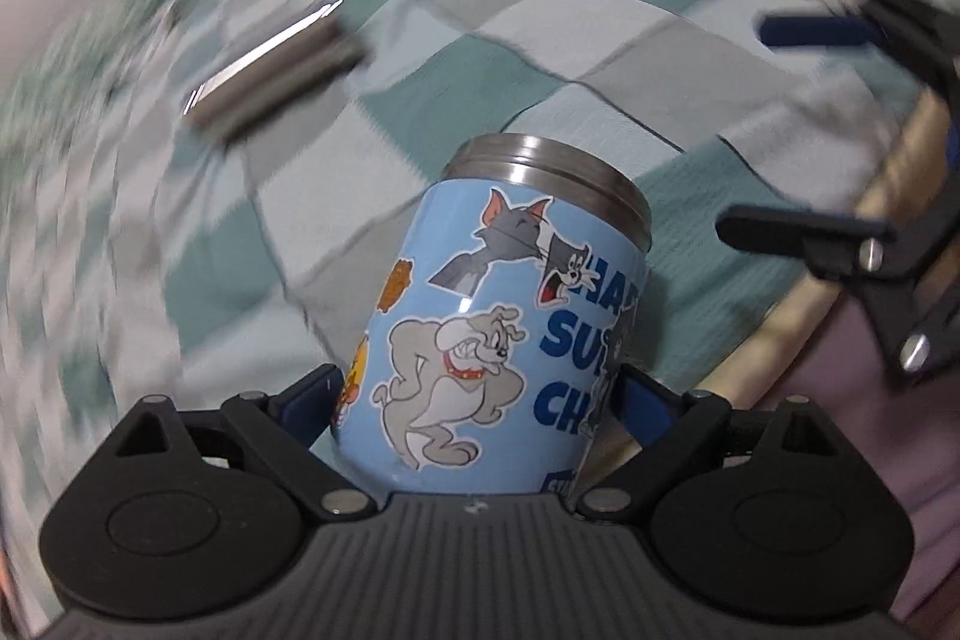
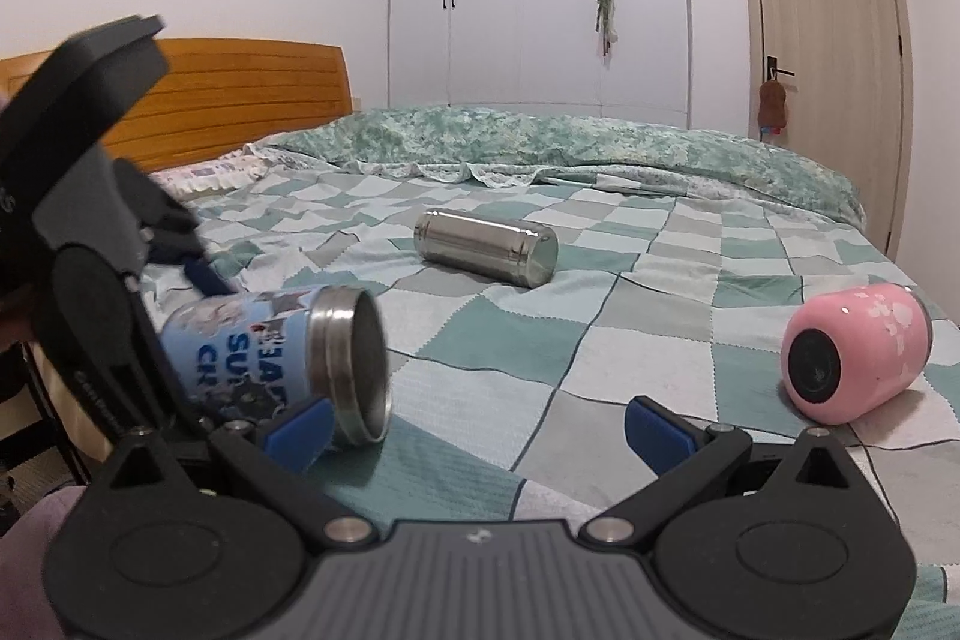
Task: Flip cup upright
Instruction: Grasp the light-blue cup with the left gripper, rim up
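Observation:
A light blue cartoon-printed cup with a steel rim is held between the blue pads of my left gripper, which is shut on it. In the right wrist view the cup is tilted on its side just above the checked bedspread, its open mouth facing right, with the left gripper gripping its base end. My right gripper is open and empty, low over the bed near the front edge; it also shows in the left wrist view at the right.
A steel cylinder flask lies on its side mid-bed. A pink cup lies on its side at the right. A floral quilt and wooden headboard are behind. The bed's wooden edge is at right.

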Demonstrator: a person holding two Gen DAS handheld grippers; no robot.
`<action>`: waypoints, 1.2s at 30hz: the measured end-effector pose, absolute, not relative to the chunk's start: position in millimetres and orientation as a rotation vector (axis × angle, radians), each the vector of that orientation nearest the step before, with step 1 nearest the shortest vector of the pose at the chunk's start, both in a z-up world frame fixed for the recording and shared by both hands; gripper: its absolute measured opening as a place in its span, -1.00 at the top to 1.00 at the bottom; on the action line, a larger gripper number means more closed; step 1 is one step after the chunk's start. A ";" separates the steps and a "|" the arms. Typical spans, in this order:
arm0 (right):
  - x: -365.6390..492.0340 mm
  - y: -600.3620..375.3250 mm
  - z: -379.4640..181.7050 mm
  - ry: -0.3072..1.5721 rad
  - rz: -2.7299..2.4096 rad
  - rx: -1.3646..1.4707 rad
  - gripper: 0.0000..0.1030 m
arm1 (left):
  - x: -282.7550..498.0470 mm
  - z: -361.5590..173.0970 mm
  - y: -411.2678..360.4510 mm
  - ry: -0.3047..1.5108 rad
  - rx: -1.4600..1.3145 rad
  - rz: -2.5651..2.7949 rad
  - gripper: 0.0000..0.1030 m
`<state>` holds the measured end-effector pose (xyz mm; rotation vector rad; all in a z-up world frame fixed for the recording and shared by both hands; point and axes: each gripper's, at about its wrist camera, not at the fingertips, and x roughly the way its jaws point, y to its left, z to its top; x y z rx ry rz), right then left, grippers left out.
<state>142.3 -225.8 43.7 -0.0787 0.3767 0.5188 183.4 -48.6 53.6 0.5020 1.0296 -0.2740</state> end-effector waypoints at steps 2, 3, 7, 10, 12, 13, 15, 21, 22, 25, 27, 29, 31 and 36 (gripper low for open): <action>142.5 -227.4 44.7 0.366 0.530 -0.076 -1.00 | 182.9 57.9 -41.4 1.073 0.397 -0.213 -0.85; 142.7 -228.2 45.3 0.360 0.535 -0.074 -1.00 | 183.2 59.5 -37.9 1.088 0.350 -0.182 -0.83; 142.2 -232.0 45.3 0.344 0.550 -0.059 -1.00 | 187.2 64.5 -26.5 1.129 0.173 -0.064 -0.83; 142.1 -237.0 43.4 0.339 0.555 -0.048 -1.00 | 187.0 65.3 -23.0 1.131 0.067 0.012 -0.83; 142.5 -240.2 41.8 0.339 0.554 -0.038 -1.00 | 187.1 64.1 -21.3 1.135 -0.007 0.068 -0.83; 143.2 -241.8 41.2 0.340 0.553 -0.033 -1.00 | 186.9 60.6 -21.6 1.153 -0.037 0.094 -0.83; 143.3 -243.9 40.5 0.341 0.549 -0.029 -1.00 | 188.4 51.0 -21.2 1.190 -0.098 0.111 -0.76; 140.7 -250.6 40.3 0.335 0.543 -0.031 -1.00 | 185.1 49.3 -20.5 1.175 -0.095 0.098 -0.67; 140.1 -251.3 40.2 0.335 0.542 -0.030 -1.00 | 185.4 49.8 -21.5 1.178 -0.076 0.091 -0.68; 139.0 -253.0 39.6 0.335 0.532 -0.027 -1.00 | 186.1 56.1 -28.0 1.161 0.014 0.065 -1.00; 138.9 -254.0 38.5 0.339 0.524 -0.029 -1.00 | 184.8 66.1 -31.7 1.135 0.057 0.023 -1.00; 139.9 -254.0 38.2 0.343 0.517 -0.031 -1.00 | 187.4 76.1 -33.7 1.111 0.096 -0.006 -1.00; 140.3 -253.1 38.6 0.345 0.511 -0.031 -1.00 | 197.7 77.7 -35.0 1.125 0.126 -0.006 -1.00; 136.1 -252.2 41.2 0.341 0.508 -0.049 -1.00 | 220.7 64.6 -30.0 1.167 0.116 -0.008 -1.00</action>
